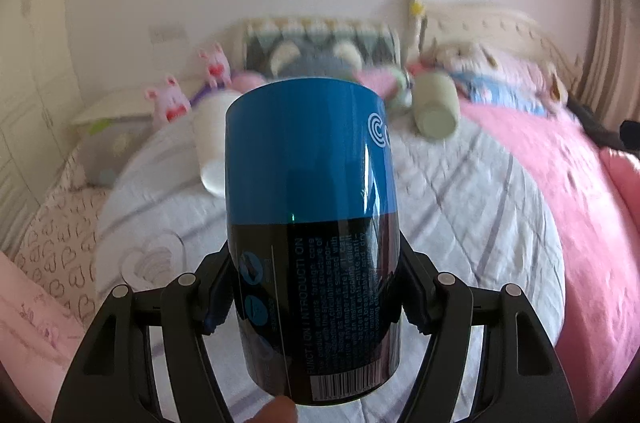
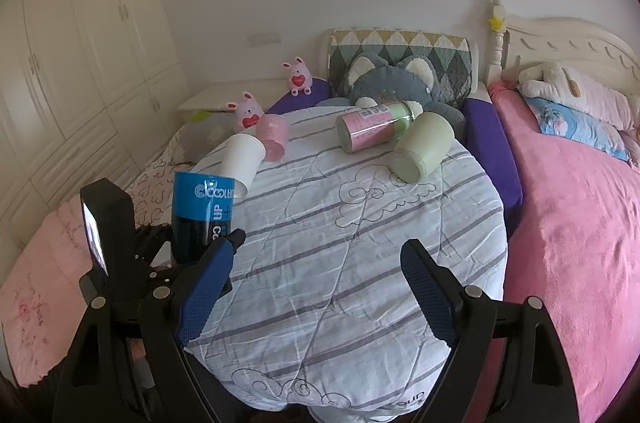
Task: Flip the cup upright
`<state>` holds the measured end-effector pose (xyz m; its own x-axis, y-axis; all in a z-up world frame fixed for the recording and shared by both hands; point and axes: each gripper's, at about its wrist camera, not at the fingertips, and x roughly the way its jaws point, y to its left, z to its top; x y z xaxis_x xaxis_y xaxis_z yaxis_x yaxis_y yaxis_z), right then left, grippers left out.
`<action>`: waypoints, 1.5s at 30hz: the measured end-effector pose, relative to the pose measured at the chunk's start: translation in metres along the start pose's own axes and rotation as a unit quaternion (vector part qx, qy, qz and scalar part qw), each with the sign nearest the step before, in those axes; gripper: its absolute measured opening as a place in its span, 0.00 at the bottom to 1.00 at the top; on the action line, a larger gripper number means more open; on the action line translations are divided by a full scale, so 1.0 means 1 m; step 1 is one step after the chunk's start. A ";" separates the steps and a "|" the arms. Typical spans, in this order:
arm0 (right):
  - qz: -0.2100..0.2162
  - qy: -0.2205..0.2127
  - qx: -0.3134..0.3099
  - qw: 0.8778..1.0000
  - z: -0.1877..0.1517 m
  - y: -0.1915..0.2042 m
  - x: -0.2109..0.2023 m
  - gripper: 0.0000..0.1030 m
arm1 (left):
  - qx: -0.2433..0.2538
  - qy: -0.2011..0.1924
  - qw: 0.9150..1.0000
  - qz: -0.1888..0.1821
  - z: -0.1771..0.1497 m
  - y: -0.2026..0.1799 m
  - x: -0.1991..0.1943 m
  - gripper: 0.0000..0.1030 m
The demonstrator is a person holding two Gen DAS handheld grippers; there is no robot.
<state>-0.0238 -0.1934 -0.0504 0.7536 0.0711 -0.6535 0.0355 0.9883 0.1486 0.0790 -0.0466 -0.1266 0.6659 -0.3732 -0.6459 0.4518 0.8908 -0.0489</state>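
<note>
My left gripper [image 1: 316, 287] is shut on a blue and black cup [image 1: 312, 215] with printed text, held above the striped quilt; it also shows in the right wrist view [image 2: 202, 213], tilted a little, at the quilt's left edge. My right gripper [image 2: 320, 263] is open and empty above the quilt's near part. A white cup [image 2: 242, 163] lies on its side just behind the blue one. A pink cup [image 2: 273, 135], a pink and green bottle [image 2: 372, 125] and a pale green cup [image 2: 422, 147] also lie on their sides farther back.
The grey-striped quilt [image 2: 360, 243] covers a raised round surface on the bed. A pink blanket [image 2: 580, 223] lies to the right. Plush toys [image 2: 248, 111] and pillows sit at the head. White wardrobes [image 2: 80, 43] stand at the left.
</note>
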 end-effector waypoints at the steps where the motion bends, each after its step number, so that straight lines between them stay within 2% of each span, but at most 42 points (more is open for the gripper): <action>1: 0.000 0.001 0.002 1.000 0.000 -0.001 0.001 0.84 | 0.002 0.019 1.000 -0.001 0.001 -0.002 0.005 0.67; 3: 0.002 0.004 0.006 1.000 0.000 -0.004 0.005 0.84 | 0.005 0.041 0.999 0.004 0.002 -0.004 0.010 0.68; 4: 0.003 0.006 0.006 1.000 0.000 -0.004 0.006 0.84 | 0.005 0.047 0.999 0.008 0.002 -0.005 0.011 0.75; 5: 0.005 0.006 0.006 1.000 -0.001 -0.004 0.006 0.84 | 0.003 0.056 0.998 0.012 0.005 -0.005 0.011 0.89; 7: 0.008 0.006 0.005 1.000 -0.001 -0.003 0.006 0.85 | -0.002 0.060 0.998 0.011 0.008 -0.007 0.005 0.99; 14: 0.021 -0.001 0.005 1.000 -0.002 0.000 0.000 0.84 | 0.005 0.045 0.998 0.043 0.012 -0.011 -0.035 1.00; 22: 0.042 -0.014 -0.012 0.999 -0.005 0.023 -0.014 0.85 | -0.004 0.028 0.996 0.083 0.013 0.001 -0.103 1.00; 29: 0.054 -0.023 -0.020 0.998 -0.008 0.047 -0.026 0.84 | -0.031 0.042 0.992 0.117 0.005 0.028 -0.150 1.00; 38: 0.065 -0.009 -0.024 0.998 -0.020 0.078 -0.021 0.84 | -0.097 0.068 0.980 0.158 -0.023 0.070 -0.183 1.00; 45: 0.078 0.002 -0.036 0.996 -0.019 0.095 -0.015 0.84 | -0.118 0.071 0.975 0.174 -0.035 0.082 -0.188 1.00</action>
<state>-0.0446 -0.0978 -0.0408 0.7430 0.2251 -0.6303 -0.1294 0.9723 0.1947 -0.0293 0.1055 -0.0358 0.6580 -0.0131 -0.7529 0.0524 0.9982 0.0285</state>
